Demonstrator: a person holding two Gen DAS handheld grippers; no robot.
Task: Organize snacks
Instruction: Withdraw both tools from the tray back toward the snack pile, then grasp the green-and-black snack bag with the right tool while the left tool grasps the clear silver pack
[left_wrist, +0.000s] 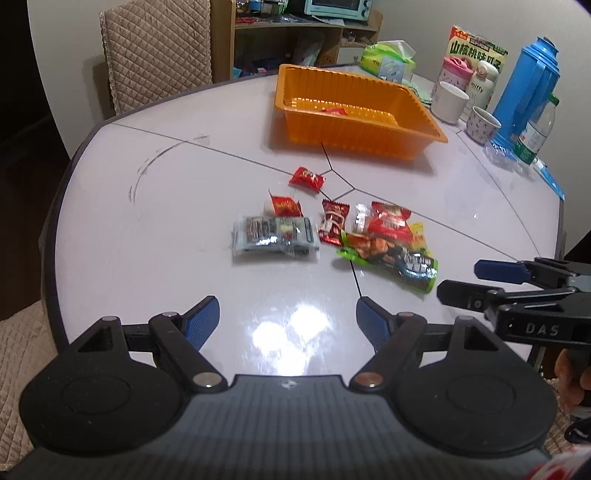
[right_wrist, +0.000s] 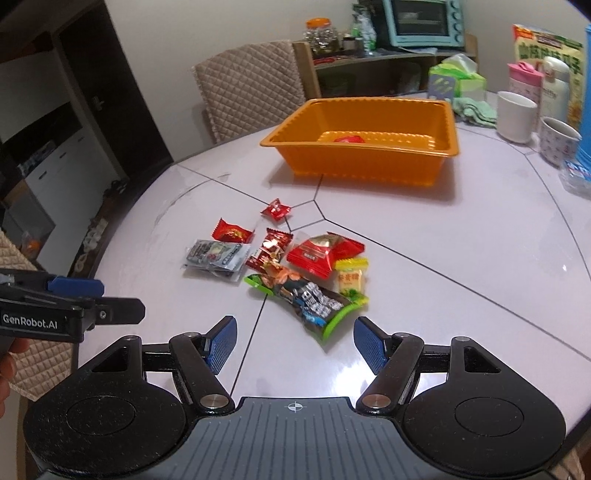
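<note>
Both grippers hang tilted downward over the near side of the white table (right_wrist: 461, 236), short of the heap of snacks. The left gripper (left_wrist: 284, 314) has its blue-padded fingers spread wide with only bare, glossy tabletop between them; nothing is pinched. The right gripper (right_wrist: 293, 334) is likewise spread and empty, the tip of the green-edged snack bag (right_wrist: 314, 302) lying on the table just beyond its fingers, not touched by either pad. In the left wrist view the right gripper comes in from the right edge, side-on, with part of a hand (left_wrist: 570, 380) behind its handle.

Taking the orange tray (right_wrist: 369, 162) as the landmark: it sits toward the far side of the table, and one red wrapped sweet (right_wrist: 349, 139) already lies on its floor. The loose snacks lie in a cluster on the near side of the tray, well apart from it. Nearest the tray is a small red candy (right_wrist: 276, 210). Farther from it lie another red candy (right_wrist: 232, 233), a silver-grey packet (right_wrist: 216, 258), a dark red wrapper (right_wrist: 269, 253), a larger red packet (right_wrist: 323, 253) and a yellow packet (right_wrist: 351, 277). The green-edged bag is the farthest from the tray and closest to the grippers.

Beyond the tray's right end stand a white mug (right_wrist: 515, 114) and a patterned cup (right_wrist: 557, 142).
</note>
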